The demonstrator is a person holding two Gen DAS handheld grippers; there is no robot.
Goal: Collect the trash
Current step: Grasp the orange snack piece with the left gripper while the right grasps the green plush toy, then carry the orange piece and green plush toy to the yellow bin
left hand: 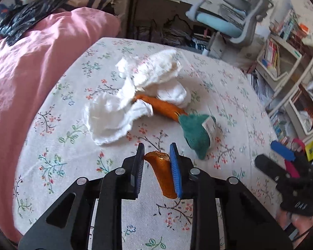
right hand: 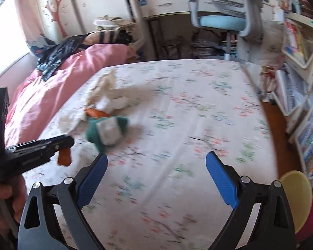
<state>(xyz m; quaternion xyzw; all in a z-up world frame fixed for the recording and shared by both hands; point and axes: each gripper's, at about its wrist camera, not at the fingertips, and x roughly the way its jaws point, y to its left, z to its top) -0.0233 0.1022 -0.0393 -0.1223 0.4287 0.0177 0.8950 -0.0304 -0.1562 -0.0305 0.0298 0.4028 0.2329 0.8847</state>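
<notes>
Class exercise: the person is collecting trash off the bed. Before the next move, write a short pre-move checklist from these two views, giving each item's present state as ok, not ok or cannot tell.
1. Left tool gripping a piece of trash: ok; its pads press on the orange wrapper.
2. Wrapper lifted off the floral sheet: ok; in the right wrist view it hangs above the sheet.
3. Right tool free for another pick: ok; jaws wide apart, nothing between them.
4. Trash left on the bed: not ok; white tissues and a second orange piece lie there.
5. Whether the green item is trash: cannot tell.
6. Bin within reach: cannot tell.
</notes>
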